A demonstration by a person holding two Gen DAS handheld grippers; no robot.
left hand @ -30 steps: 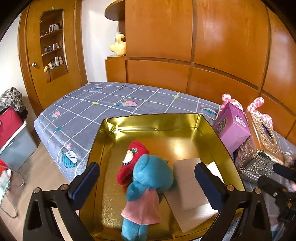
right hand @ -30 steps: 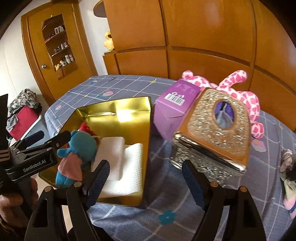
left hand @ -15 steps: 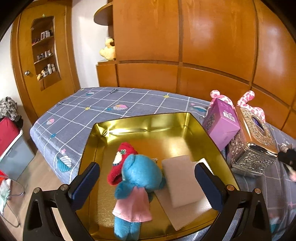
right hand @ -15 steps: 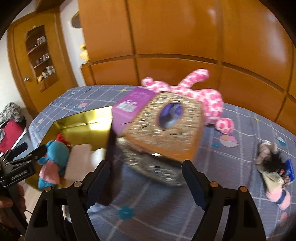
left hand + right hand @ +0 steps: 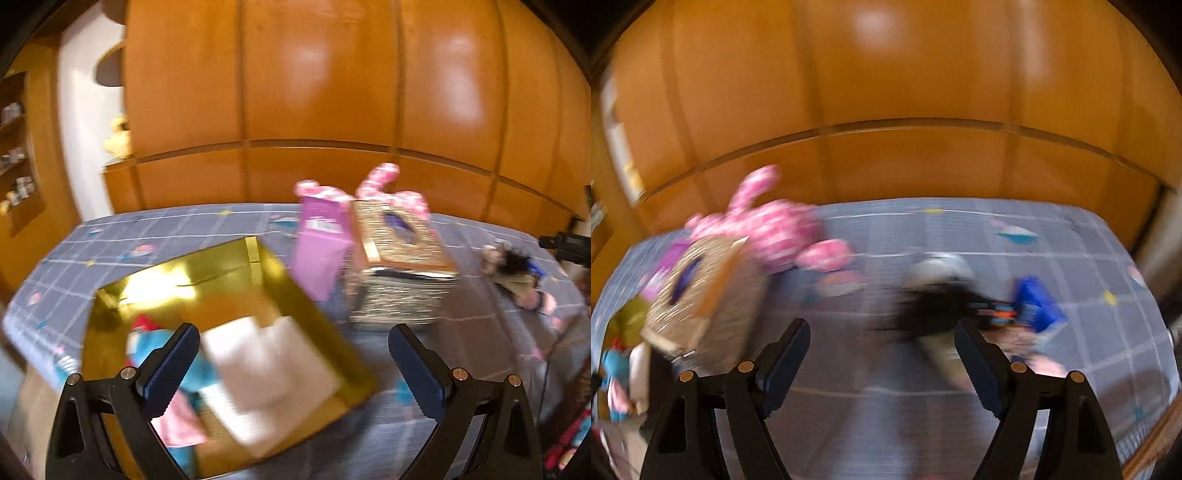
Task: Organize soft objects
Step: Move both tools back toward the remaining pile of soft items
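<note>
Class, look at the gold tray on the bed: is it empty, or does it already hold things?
It holds things. Inside the gold tray lie a blue stuffed toy and white folded cloths.

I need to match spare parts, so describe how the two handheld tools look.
Both look alike. The left tool has two black, angular finger arms with triangular cut-outs near their bases, small round brass-coloured rivets on their upper edges, and dark blue ribbed pads on the inner faces. The right tool shows the same black arms, rivets and blue pads. No cables, lettering or sleeves are visible.
</note>
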